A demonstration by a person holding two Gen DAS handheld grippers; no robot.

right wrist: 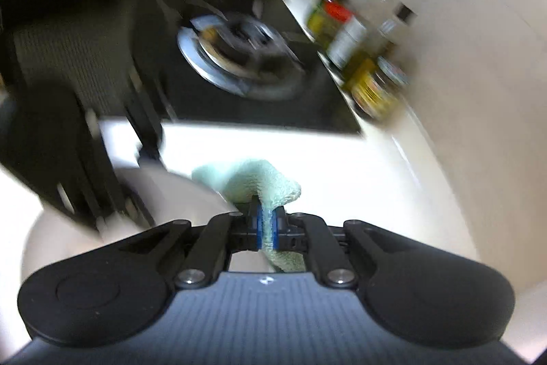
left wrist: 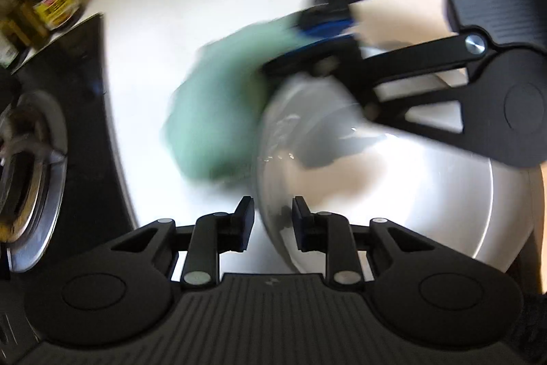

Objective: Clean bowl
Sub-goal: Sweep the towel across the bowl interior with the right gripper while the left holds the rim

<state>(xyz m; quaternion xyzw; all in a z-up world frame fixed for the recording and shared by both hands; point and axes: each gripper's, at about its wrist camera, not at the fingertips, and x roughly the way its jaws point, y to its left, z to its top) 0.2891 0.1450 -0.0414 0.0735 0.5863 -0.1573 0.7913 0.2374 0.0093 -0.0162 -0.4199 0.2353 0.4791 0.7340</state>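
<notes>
Cloth (right wrist: 263,183) at bowl (left wrist: 376,166) rim, counter (left wrist: 154,40) beyond

We see strong light blowing the white counter (left wrist: 154,57) out to glare in both views, with bright highlights on the bowl (left wrist: 393,194). Motion blur smears the green cloth (left wrist: 212,112), the stove burner (right wrist: 236,57) and the jars (right wrist: 369,57). Fisheye distortion bends the edges and darkens the corners.

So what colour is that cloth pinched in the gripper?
Pale mint green; the cloth shows sharpest in the right wrist view, clamped in the right gripper.
</notes>
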